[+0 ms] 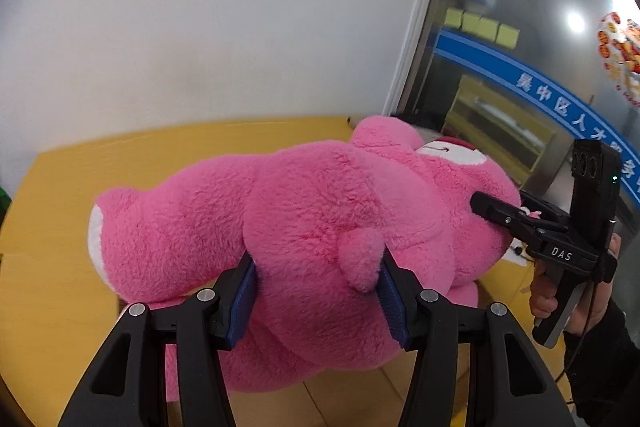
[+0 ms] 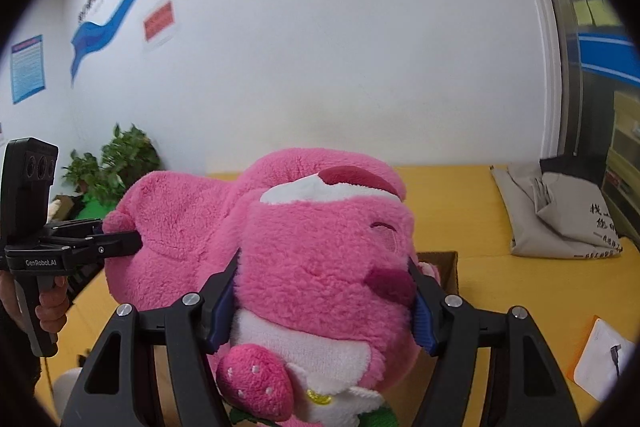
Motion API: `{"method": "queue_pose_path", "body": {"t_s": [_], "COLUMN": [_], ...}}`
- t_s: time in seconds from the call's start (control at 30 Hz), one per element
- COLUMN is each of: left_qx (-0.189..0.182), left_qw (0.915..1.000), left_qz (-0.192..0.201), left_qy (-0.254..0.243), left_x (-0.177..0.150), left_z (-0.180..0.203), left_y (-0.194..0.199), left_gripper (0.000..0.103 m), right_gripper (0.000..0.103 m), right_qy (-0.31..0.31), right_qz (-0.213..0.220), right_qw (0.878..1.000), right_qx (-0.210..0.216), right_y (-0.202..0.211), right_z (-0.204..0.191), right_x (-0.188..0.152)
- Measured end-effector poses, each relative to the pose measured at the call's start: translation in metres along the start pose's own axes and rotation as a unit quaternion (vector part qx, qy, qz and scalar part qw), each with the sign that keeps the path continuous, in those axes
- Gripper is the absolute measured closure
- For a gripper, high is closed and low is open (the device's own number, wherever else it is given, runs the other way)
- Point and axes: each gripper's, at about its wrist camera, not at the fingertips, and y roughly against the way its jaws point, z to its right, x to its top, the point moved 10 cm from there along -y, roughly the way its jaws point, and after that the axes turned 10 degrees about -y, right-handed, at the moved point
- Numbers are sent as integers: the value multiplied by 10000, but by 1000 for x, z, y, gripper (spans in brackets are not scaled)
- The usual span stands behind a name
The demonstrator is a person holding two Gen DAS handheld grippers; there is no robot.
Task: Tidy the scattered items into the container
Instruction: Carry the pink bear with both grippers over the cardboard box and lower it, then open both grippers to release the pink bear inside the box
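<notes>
A large pink plush bear is carried between both grippers over the yellow table. My left gripper is shut on its back at the small tail, blue pads pressed into the fur. My right gripper is shut on the bear's head, one pad on each cheek. In the left wrist view, the right gripper pokes into the head from the right. In the right wrist view, the left gripper enters from the left. A brown cardboard box shows just behind the head, mostly hidden.
A folded grey bag lies at the table's far right. A white and orange packet lies near the right front. A potted plant stands off the table's left end. A white wall runs behind, and a glass door stands at the right.
</notes>
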Motion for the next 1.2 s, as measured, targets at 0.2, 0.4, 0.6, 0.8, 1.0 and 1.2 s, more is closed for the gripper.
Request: {"method": "queue_pose_path", "body": {"t_s": [0.2,0.4,0.6,0.8,1.0,1.2], "left_qx": [-276,-54,134,454,906,1256], "left_qw": [9950,9948,9972,9989,9942,9885], "left_qz": [-944,-1016,-736,-50,556,779], "left_qy": [169,17,-17,-67,-172,-314], "left_x": [-43,-49,-33,-19,-43,-91], "left_z": [-6,0,-5,4,24,69], "left_y": [-89,-88,-44,55,162,223], "left_gripper": [64,60,46,11,0,0], "right_gripper": [34,17,16,5,0,0], "right_qy": [-150,-779,-623,-418,-315,-79], "right_qz": [-854,-1208,-1095,-792,-248,57], "right_qw": [9948,9867,9889,9944,9979,9970], "right_qx": [-543,-759,-784,-559,-510,-770], "right_y": [-77,-96,-76,-21,62,143], "right_z": [46,79,73,42,5,-24], "right_x": [-44,-71,-60,-45,-44,-70]}}
